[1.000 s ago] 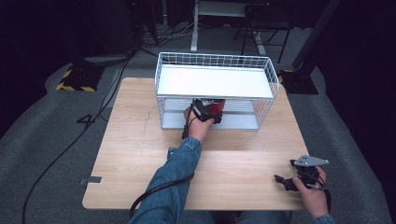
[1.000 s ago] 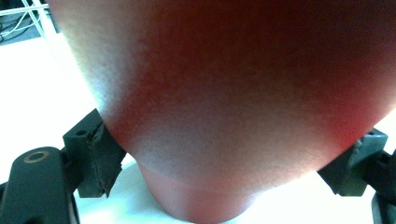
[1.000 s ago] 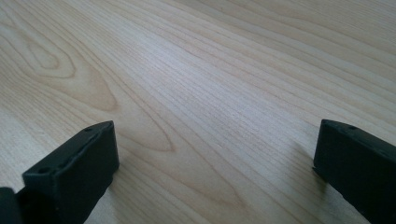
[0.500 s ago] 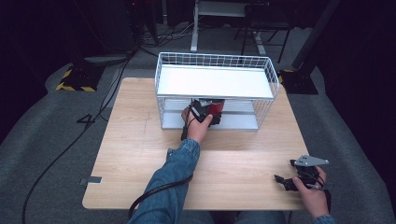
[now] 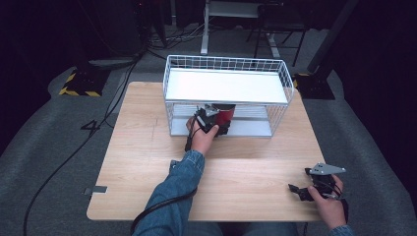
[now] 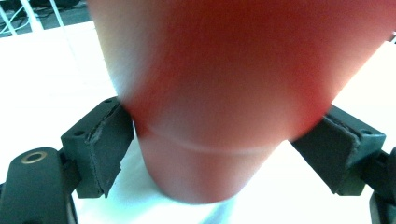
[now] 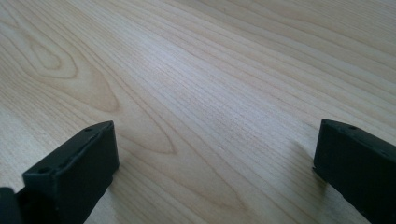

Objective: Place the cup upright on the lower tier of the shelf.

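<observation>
Here the left tongs point(image 6: 219, 154) are clenched on a red cup point(image 6: 224, 93), their pads point(image 6: 109, 149) pressing its sides, having just tightened a little on it. The cup stands on the lower shelf point(image 5: 251, 129) of a white wire rack point(image 5: 226, 86) at the back of the worktop point(image 5: 147, 147). The right tongs point(image 7: 215, 163) rest released, jaws wide apart, near the worktop's front right corner.

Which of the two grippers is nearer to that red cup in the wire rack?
The left. The left gripper has its jaws clamped on the red cup on the rack's lower shelf. The right gripper rests far off, near the table's front right corner, jaws open.
</observation>
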`<state>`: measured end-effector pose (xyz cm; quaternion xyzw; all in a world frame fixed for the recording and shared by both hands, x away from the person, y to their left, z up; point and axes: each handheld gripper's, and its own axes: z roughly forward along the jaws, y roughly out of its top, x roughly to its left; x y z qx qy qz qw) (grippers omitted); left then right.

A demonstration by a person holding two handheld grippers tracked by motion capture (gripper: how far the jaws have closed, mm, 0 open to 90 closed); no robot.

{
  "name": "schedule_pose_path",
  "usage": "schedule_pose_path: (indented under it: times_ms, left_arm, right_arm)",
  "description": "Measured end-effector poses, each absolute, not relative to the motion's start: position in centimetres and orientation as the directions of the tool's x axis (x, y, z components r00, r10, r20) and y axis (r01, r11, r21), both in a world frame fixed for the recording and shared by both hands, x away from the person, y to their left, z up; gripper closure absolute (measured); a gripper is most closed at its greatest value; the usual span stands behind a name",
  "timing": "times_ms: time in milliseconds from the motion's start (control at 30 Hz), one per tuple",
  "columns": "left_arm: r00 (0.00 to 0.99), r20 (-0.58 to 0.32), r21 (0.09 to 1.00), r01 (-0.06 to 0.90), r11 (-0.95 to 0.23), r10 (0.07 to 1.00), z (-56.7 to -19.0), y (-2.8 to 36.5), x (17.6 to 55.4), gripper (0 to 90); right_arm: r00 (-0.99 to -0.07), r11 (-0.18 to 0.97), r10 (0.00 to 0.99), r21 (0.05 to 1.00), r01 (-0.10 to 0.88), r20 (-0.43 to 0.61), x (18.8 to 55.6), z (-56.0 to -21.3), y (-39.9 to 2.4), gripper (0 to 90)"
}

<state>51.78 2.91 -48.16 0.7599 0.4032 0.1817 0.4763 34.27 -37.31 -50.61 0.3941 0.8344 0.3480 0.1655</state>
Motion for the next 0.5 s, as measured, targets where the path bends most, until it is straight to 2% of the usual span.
schedule_pose_path:
  times_ms: [100,500]
  left_arm:
    - [0.607,-0.123,0.868,0.449,-0.211,0.785,-48.1,3.4,51.2,15.5]
    - [0.641,-0.089,0.885,0.402,-0.235,0.762,-45.8,6.4,47.7,15.5]
  right_arm:
    - [-0.636,0.448,0.772,0.711,0.542,-0.002,34.3,-50.6,-37.3,0.3]
    - [-0.636,0.448,0.772,0.712,0.541,-0.002,34.3,-50.6,-37.3,0.2]
